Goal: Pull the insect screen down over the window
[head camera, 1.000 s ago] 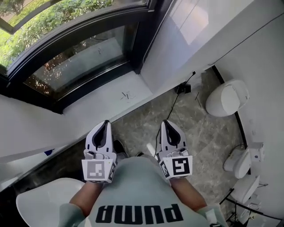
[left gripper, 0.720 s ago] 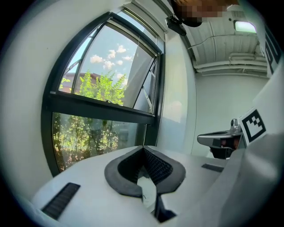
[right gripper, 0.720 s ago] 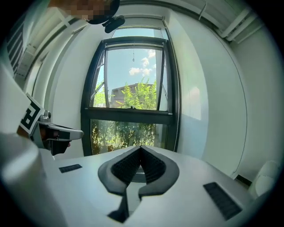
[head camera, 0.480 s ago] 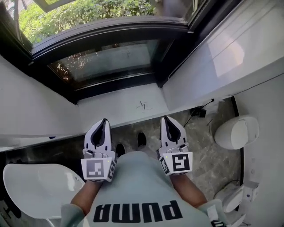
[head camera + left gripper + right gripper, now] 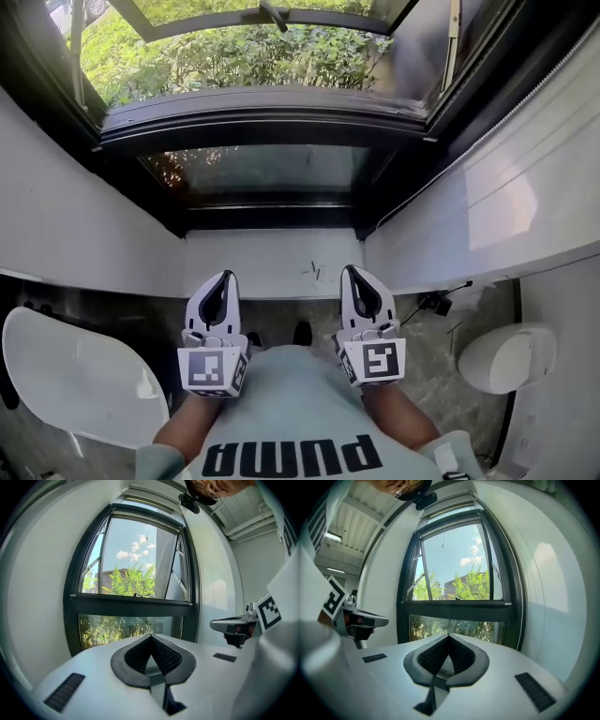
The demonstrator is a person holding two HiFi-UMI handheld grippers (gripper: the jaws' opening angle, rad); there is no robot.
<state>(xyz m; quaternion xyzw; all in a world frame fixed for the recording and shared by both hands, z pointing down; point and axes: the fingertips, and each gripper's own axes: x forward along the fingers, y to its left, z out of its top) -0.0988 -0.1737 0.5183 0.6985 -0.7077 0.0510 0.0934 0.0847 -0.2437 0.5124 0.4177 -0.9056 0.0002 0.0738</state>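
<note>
The black-framed window stands straight ahead, its upper sash swung outward and its lower pane fixed. From the top of the frame a thin pull cord hangs over the open upper half; no screen covers the glass. My left gripper and right gripper are held side by side close to the person's chest, short of the white sill. Both point at the window, and both are shut with nothing between the jaws.
White walls flank the window recess on both sides. A white curved seat or basin sits low on the left. A white rounded fixture stands on the floor at the right, with a black plug and cable near it.
The view has swung round so the window now lies straight ahead and higher in the picture. Both grippers have come along with the turn, still shut and side by side.
</note>
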